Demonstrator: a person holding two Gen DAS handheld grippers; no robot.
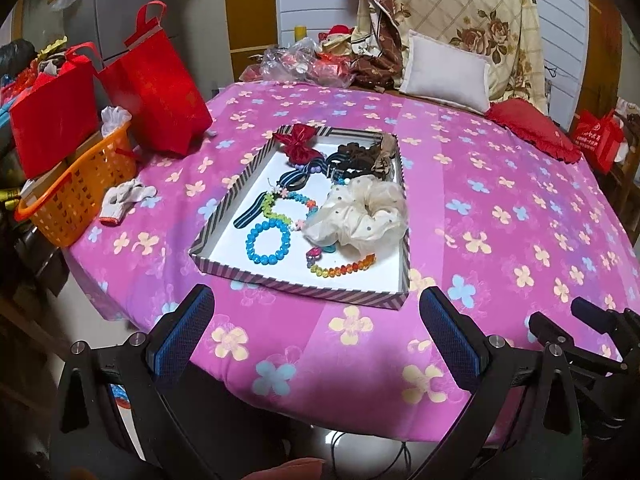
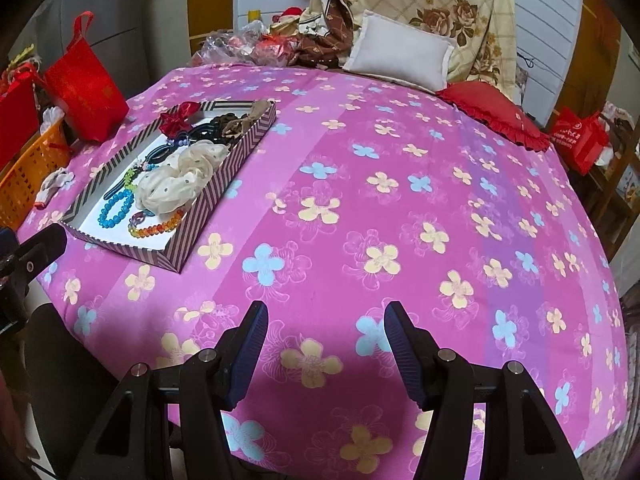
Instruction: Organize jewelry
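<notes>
A striped shallow box (image 1: 224,204) (image 2: 216,196) lies on the pink flowered cover. It holds a blue bead bracelet (image 1: 267,242) (image 2: 116,209), a rainbow bead bracelet (image 1: 344,267) (image 2: 158,228), a cream scrunchie (image 1: 360,214) (image 2: 180,178), a red bow (image 1: 298,142) (image 2: 178,118), dark hair ties (image 1: 352,156) and a flower bracelet (image 1: 288,208). My left gripper (image 1: 316,312) hangs open just short of the box's near rim, nothing between its fingers. My right gripper (image 2: 326,324) stands open over bare cover, to the right of the box.
Red gift bags (image 1: 156,88) and an orange basket (image 1: 80,192) crowd the cover's left edge, with a white glove (image 1: 128,196) beside them. Pillows (image 1: 448,72), a red cushion (image 1: 536,128) and plastic wrap sit at the far side. Bare cover stretches right of the box.
</notes>
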